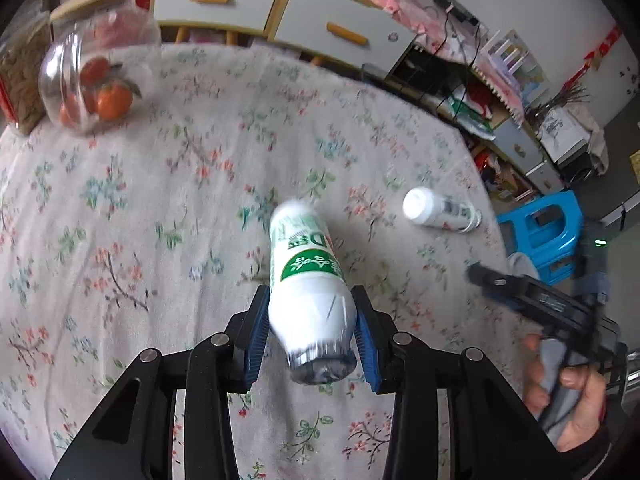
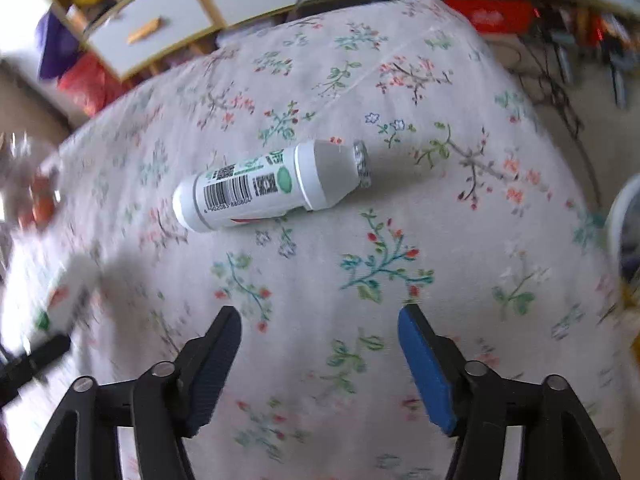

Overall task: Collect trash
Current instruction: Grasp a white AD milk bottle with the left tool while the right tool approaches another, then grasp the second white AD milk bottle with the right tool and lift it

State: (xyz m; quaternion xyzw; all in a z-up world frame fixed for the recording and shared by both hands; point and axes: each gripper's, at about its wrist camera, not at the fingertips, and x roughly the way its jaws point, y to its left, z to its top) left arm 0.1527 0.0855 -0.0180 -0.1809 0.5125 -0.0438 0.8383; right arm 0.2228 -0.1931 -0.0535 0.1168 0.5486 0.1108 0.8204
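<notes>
Between left gripper (image 1: 310,334) pads, clenched: white bottle (image 1: 308,280), lifted off floral cloth (image 1: 160,220). Right gripper (image 2: 320,364) released, empty; second bottle (image 2: 268,186) lying beyond it, apart. Far left, jar (image 1: 92,84) of orange fruit.

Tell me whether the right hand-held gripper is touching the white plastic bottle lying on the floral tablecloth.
Apart. The right wrist view shows the right hand-held gripper open, with bare floral tablecloth between its fingertips and the lying white plastic bottle.
</notes>
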